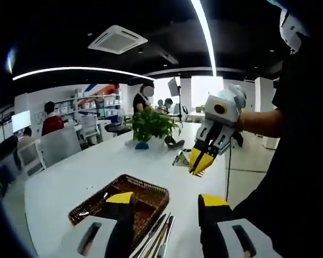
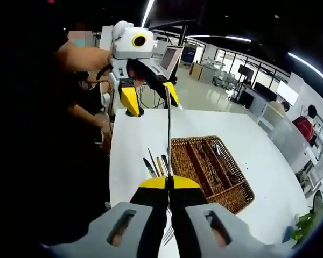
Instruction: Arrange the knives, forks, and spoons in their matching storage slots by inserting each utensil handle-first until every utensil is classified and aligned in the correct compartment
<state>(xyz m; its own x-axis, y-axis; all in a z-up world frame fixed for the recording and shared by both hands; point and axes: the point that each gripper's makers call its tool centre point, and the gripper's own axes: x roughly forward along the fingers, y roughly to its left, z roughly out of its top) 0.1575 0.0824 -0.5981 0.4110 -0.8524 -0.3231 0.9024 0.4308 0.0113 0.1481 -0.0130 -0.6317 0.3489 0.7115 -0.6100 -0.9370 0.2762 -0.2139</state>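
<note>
Right gripper view: claw [image 2: 168, 184] grips fork [image 2: 168, 123].

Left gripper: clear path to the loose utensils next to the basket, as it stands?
Probably yes. The left gripper is open and holds nothing, and the loose utensils lie on the table just past its fingers, beside the basket. The right gripper hangs farther off, out of the way.

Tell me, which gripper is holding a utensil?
The right gripper, shut on a thin utensil sticking straight up. The left gripper is open, holding nothing.
</note>
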